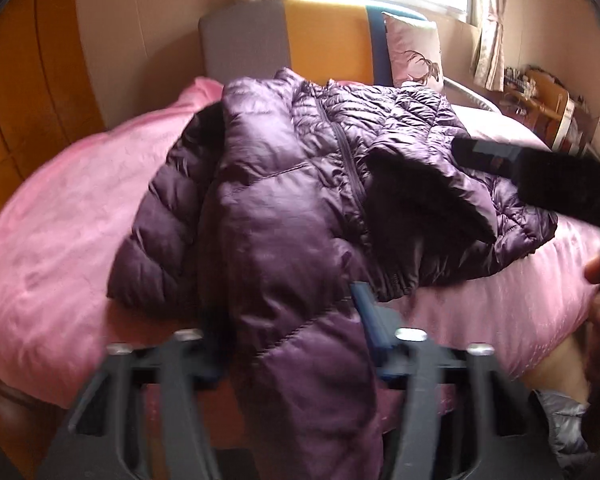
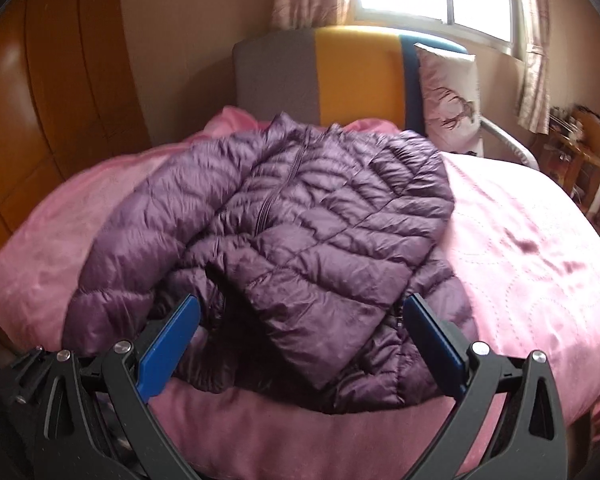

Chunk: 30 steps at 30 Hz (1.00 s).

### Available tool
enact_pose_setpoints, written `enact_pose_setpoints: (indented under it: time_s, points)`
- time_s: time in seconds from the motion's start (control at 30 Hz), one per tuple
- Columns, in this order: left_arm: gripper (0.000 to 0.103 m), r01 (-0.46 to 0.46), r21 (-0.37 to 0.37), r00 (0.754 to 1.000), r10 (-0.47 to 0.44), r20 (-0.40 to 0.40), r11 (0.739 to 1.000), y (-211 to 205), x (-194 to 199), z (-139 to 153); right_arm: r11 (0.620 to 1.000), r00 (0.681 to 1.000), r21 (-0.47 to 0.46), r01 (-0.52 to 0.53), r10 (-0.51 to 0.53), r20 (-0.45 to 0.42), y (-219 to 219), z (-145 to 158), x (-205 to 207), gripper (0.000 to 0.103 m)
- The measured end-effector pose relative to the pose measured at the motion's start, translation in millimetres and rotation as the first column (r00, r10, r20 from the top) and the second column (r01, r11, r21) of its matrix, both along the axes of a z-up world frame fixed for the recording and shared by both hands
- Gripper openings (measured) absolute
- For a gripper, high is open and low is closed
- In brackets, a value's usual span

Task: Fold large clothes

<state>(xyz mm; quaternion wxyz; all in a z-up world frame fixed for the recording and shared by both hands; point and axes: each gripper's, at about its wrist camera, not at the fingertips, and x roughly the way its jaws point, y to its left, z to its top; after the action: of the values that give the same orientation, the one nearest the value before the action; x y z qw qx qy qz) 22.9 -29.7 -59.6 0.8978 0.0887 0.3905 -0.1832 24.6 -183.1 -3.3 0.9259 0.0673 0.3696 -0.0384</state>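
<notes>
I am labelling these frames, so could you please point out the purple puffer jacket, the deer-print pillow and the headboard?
purple puffer jacket (image 2: 332,216): right wrist view, quilted front panel.
deer-print pillow (image 2: 450,92): right wrist view, pillow face.
headboard (image 1: 324,36): left wrist view, yellow middle band.

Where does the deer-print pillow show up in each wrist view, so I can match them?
Left wrist view: the deer-print pillow stands upper right of centre, behind the purple jacket.
Right wrist view: the pillow stands upper right, against the blue end of the headboard.
Shared landmark: the yellow headboard panel.
</notes>
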Motion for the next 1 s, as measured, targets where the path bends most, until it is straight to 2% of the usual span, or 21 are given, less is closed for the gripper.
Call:
enact_pose_setpoints:
  time_s: [0.07, 0.13, 0.17, 0.2, 0.33, 0.43, 0.5, 0.57, 0.63, 0.7, 0.83, 0.9, 0.97, 1.0]
  points:
    - [0.020, 0.017, -0.065, 0.999, -0.019, -0.029, 0.998, 10, 5, 1, 0.998, 0.999, -0.049, -0.026, 0.024, -0.047, 7, -14, 12, 0.085]
    - [0.015, 0.025, -0.143, 0.998, -0.033, -0.057, 0.989, 22, 10, 7, 0.992, 0.986, -0.058, -0.114, 0.106, -0.126, 12, -29, 26, 0.023]
    - [0.015, 0.035, -0.199, 0.996, -0.051, -0.077, 0.979, 32, 15, 12, 0.992, 0.984, -0.039, -0.123, 0.117, -0.138, 11, -31, 27, 0.013]
    - [0.015, 0.044, -0.235, 0.995, -0.065, -0.081, 0.971, 38, 18, 17, 0.994, 0.986, 0.000, -0.112, 0.111, -0.128, 4, -29, 27, 0.007]
    - [0.015, 0.017, -0.401, 0.998, -0.042, -0.055, 0.916, 80, 36, 47, 0.998, 0.999, 0.058, -0.038, 0.038, -0.004, -38, 5, 13, 0.003]
    - [0.015, -0.059, -0.483, 0.998, 0.036, -0.057, 0.874, 120, 63, 65, 0.997, 0.995, 0.047, 0.064, -0.067, 0.069, -82, 31, 5, 0.003]
    - [0.015, -0.117, -0.518, 0.993, 0.097, -0.066, 0.847, 144, 83, 71, 0.987, 0.983, 0.035, 0.154, -0.157, 0.096, -116, 43, 4, 0.003]
    - [0.015, -0.188, -0.504, 0.982, 0.180, -0.064, 0.843, 165, 106, 75, 0.964, 0.959, 0.020, 0.264, -0.265, 0.104, -156, 48, 3, 0.003]
    - [0.015, -0.288, -0.485, 0.957, 0.271, -0.107, 0.825, 189, 129, 75, 0.930, 0.925, 0.045, 0.365, -0.367, 0.096, -202, 46, 4, 0.003]
    - [0.015, -0.403, -0.461, 0.914, 0.377, -0.153, 0.790, 217, 157, 72, 0.890, 0.887, 0.049, 0.453, -0.455, 0.079, -241, 44, 6, 0.003]
    - [0.017, -0.551, -0.369, 0.833, 0.519, -0.192, 0.748, 256, 202, 70, 0.801, 0.801, -0.002, 0.598, -0.598, 0.026, -308, 31, 16, 0.003]
    - [0.026, -0.591, -0.333, 0.806, 0.557, -0.199, 0.735, 267, 217, 75, 0.763, 0.763, -0.027, 0.646, -0.646, 0.000, -332, 27, 20, 0.003]
    - [0.062, -0.634, -0.259, 0.772, 0.612, -0.172, 0.728, 270, 230, 80, 0.727, 0.727, -0.049, 0.685, -0.686, -0.025, -358, 26, 28, 0.003]
    - [0.068, -0.648, -0.223, 0.761, 0.632, -0.146, 0.729, 273, 237, 84, 0.709, 0.709, -0.056, 0.703, -0.705, -0.033, -367, 25, 32, 0.003]
